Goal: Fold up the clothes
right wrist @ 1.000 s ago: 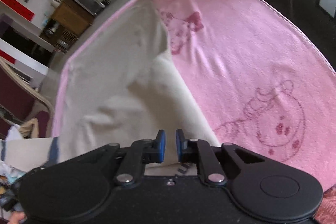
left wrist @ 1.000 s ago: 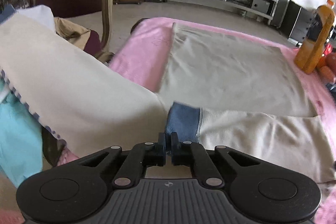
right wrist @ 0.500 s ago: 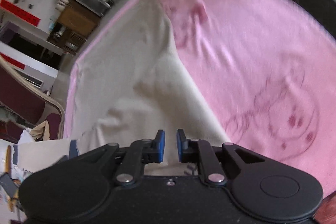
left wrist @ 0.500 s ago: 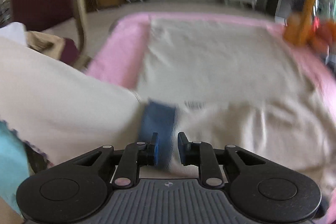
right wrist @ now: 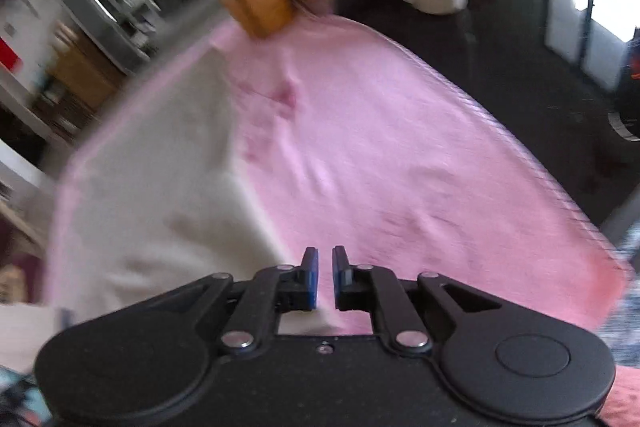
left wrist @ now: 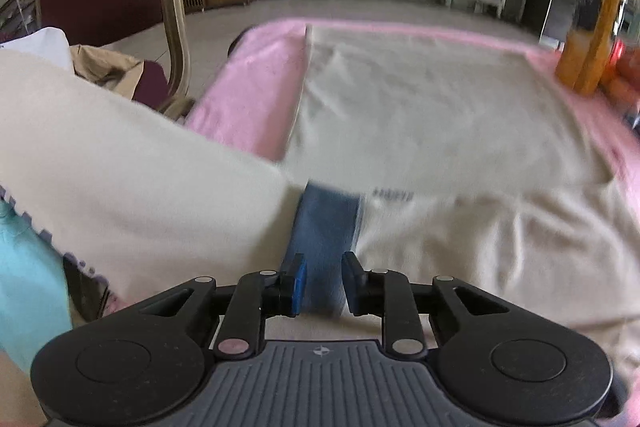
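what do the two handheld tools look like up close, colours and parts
Both are matte black: two rounded lobes, linkage bars with silver rivets, and short fingers with blue pads. The left tool has a ribbed grey panel with a small cross mark between its lobes. The right tool has a plain black body.

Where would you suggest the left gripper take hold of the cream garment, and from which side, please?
I would grip the blue cuff at the end of the cream garment. It lies right between the left gripper fingers, whose jaws have just been opening without pressing it. Come from the near edge, pointing down: the band is a firm edge.
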